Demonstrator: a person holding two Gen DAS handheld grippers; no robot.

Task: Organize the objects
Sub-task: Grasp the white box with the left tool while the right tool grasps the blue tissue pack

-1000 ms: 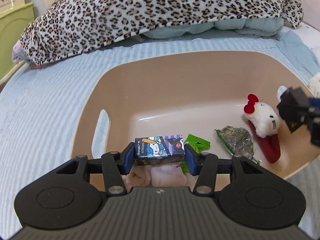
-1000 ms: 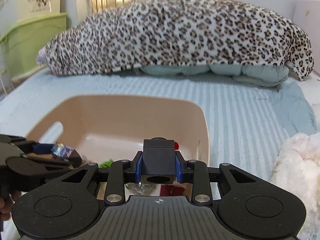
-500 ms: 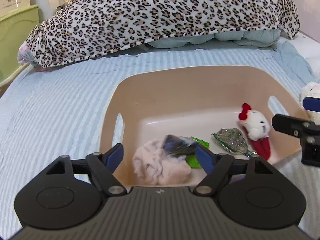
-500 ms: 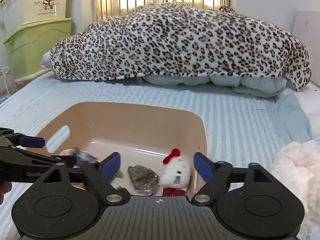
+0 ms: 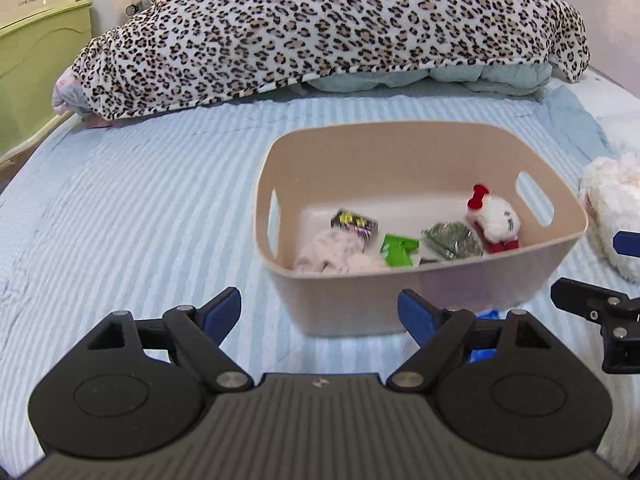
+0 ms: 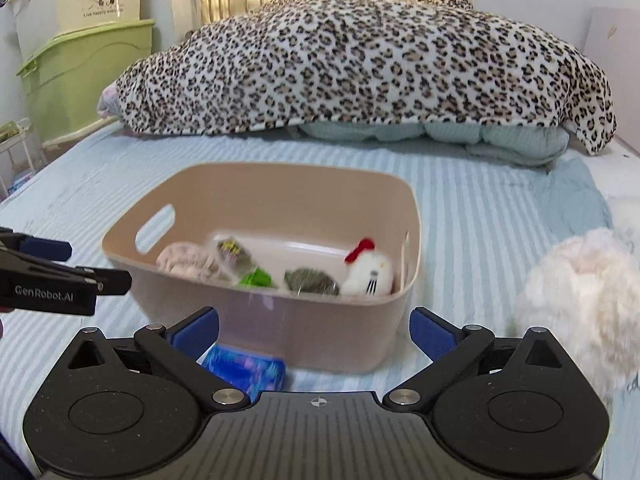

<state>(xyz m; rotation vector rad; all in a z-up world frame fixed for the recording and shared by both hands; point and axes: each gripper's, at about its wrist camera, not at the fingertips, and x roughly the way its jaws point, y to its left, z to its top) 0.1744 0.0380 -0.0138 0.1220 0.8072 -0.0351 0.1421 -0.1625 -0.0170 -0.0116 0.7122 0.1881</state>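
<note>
A beige basket (image 5: 424, 280) (image 6: 280, 320) stands on the striped bed. Inside lie a patterned box (image 5: 354, 222) (image 6: 232, 252), a pink cloth (image 5: 336, 254) (image 6: 186, 262), a green packet (image 5: 398, 250) (image 6: 256, 279), a grey-green pouch (image 5: 452, 238) (image 6: 310, 280) and a white plush with a red bow (image 5: 494, 216) (image 6: 368, 268). My left gripper (image 5: 320, 310) is open and empty, in front of the basket. My right gripper (image 6: 314, 330) is open and empty, also in front of it. A blue packet (image 6: 246, 368) lies on the bed below the right gripper.
A fluffy white plush (image 6: 580, 304) (image 5: 612, 208) lies right of the basket. A leopard-print blanket (image 5: 320, 32) covers the bed's far end. Green storage bins (image 6: 84, 80) stand at the far left.
The left gripper opened and dropped the patterned box into the basket. The right gripper opened and let go of a black block. Both grippers drew back from the basket.
</note>
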